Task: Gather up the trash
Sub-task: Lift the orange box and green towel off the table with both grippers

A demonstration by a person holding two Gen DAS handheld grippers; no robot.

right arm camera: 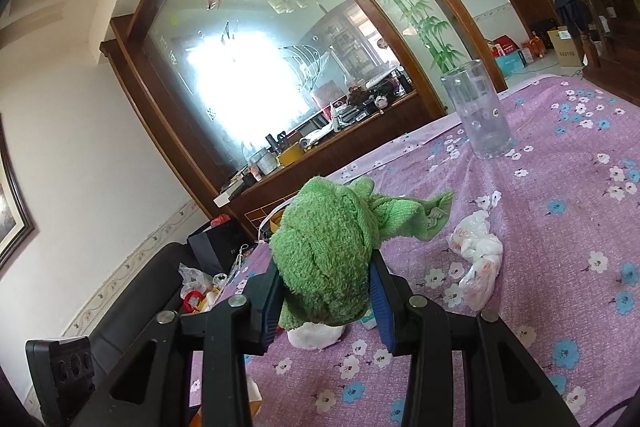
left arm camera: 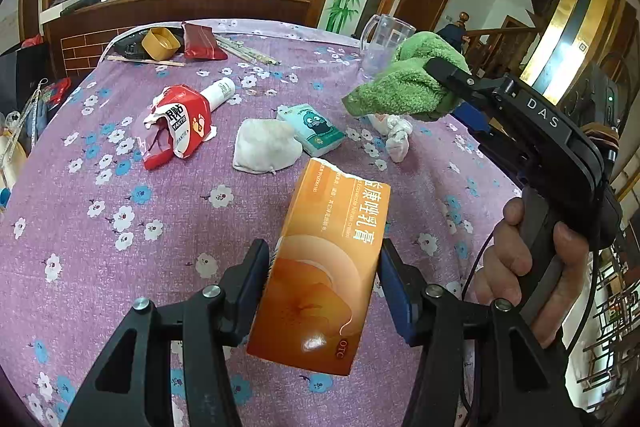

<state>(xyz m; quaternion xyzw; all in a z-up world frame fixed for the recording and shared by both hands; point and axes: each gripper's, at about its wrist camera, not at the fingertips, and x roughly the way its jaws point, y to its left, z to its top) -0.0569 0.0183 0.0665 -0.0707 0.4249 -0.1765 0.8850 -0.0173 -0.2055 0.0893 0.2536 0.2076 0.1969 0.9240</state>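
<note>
My left gripper [left arm camera: 324, 287] is shut on an orange medicine carton [left arm camera: 324, 267], held above the purple flowered tablecloth [left arm camera: 100, 227]. My right gripper [right arm camera: 324, 291] is shut on a bunched green towel [right arm camera: 328, 247]; in the left wrist view the same towel [left arm camera: 396, 79] hangs over the table's right side, with a hand [left arm camera: 520, 259] on the handle. On the cloth lie a torn red and white packet [left arm camera: 176, 127], a white tube [left arm camera: 218, 91], a crumpled white tissue [left arm camera: 264, 147], a teal tissue pack [left arm camera: 312, 127] and a knotted white plastic bag [right arm camera: 478, 259].
A clear plastic mug [right arm camera: 478, 111] stands near the table's far edge. At the far left corner sit a yellow cup [left arm camera: 161, 43], a dark red pouch [left arm camera: 202, 41] and chopsticks [left arm camera: 248, 51]. A wooden cabinet [left arm camera: 176, 7] with clutter stands behind the table; a black sofa [right arm camera: 132, 291] lies beside it.
</note>
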